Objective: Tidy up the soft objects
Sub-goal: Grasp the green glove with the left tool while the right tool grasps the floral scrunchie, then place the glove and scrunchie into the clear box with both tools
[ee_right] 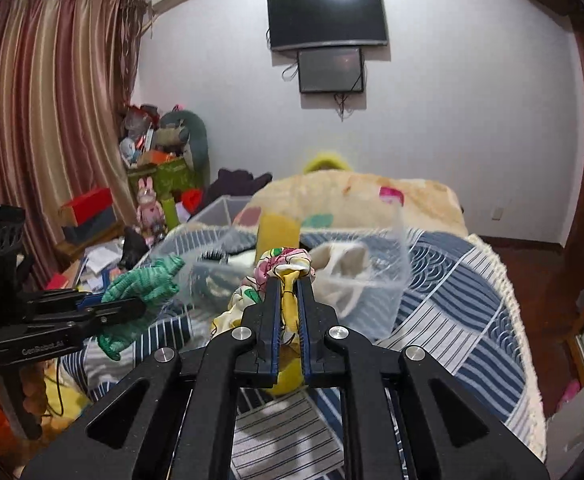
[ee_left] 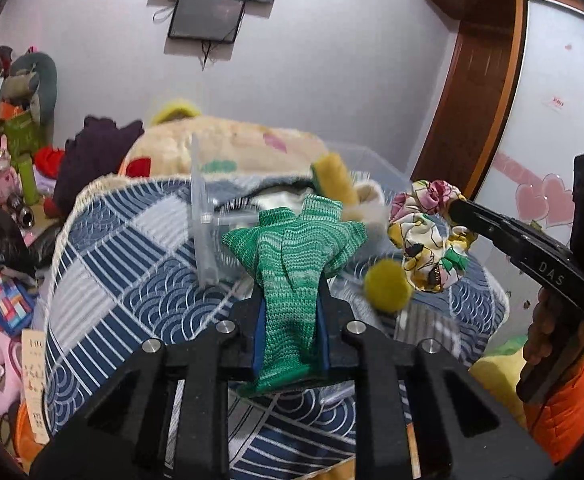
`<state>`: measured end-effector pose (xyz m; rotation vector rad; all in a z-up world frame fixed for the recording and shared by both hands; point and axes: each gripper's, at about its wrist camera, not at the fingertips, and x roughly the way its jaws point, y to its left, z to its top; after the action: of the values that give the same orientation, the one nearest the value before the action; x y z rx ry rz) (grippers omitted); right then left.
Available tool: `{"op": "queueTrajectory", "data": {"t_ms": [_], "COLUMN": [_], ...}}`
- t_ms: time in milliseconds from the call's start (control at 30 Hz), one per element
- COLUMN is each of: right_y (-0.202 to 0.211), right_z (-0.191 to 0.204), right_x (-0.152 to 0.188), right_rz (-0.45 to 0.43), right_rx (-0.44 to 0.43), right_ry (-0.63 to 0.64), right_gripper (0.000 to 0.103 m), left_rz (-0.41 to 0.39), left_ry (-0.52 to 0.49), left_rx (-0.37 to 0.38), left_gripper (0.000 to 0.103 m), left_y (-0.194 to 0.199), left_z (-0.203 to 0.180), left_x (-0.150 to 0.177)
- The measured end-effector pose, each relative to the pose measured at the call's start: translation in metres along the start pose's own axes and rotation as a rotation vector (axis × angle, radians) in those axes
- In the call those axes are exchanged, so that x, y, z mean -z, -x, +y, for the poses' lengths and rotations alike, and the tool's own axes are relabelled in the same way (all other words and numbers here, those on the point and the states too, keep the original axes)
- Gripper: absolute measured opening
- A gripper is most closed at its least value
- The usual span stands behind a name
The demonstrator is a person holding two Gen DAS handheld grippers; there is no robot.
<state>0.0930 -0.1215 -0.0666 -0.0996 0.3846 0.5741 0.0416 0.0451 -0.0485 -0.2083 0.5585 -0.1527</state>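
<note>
Left gripper [ee_left: 289, 312] fingers clamped on a green knit glove [ee_left: 292, 272], held up above the bed [ee_left: 131, 264]; glove's cuff hangs below the fingers, its finger ends splay upward. Marled green-white yarn, ribbed knit. Right gripper [ee_right: 289, 316] fingers closed on a floral fabric scrunchie [ee_right: 281, 264], pink roses and yellow patches on white, bunched, with a yellow pom-pom [ee_left: 386, 286] hanging under it. Both items held near the clear plastic bin [ee_right: 376, 280], which sits on the bed and holds a cream item and a yellow plush piece, blurred. Bed has a blue-white patchwork wave-pattern cover; cream fleece blanket [ee_right: 356, 196] behind the bin. Room: white wall, wall TV [ee_right: 326, 18] with smaller screen under it, striped curtains [ee_right: 47, 92] left, cluttered pile of toys and boxes in the corner.
</note>
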Motion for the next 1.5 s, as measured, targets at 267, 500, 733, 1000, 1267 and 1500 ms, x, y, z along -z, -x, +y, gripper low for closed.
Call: {"op": "queueTrajectory", "data": {"t_ms": [267,500,733,1000,1267,1500], "right_y": [0.008,0.001,-0.020,-0.049,-0.063,-0.063], "right_z": [-0.012,-0.024,-0.029,-0.023,-0.028,-0.031], "right_x": [-0.026,-0.048,-0.052,-0.036,-0.020,-0.018], "right_rz": [-0.075,-0.116,-0.097,-0.008,0.073,0.108], "right_rx": [0.071,0.127,0.162,0.186,0.177,0.155], "right_ry": [-0.016,-0.008,-0.014,0.019,0.027,0.017], "right_gripper": [0.007,0.007,0.007,0.007,0.007,0.010], "left_rz": [-0.072,-0.078,-0.075,-0.057,-0.029,-0.010], "left_ry": [-0.022,0.001,0.022,0.005,-0.011,-0.014], "left_rx": [-0.017,-0.024,-0.061,-0.098,-0.125,-0.156], "left_gripper": [0.020,0.020,0.020,0.020,0.020,0.031], "left_y": [0.003,-0.017,-0.049,-0.080,-0.101,-0.105], "left_z": [0.000,0.010,0.017,0.013,0.006,0.007], "left_x": [-0.036,-0.061,-0.071,-0.069,-0.070,-0.069]}}
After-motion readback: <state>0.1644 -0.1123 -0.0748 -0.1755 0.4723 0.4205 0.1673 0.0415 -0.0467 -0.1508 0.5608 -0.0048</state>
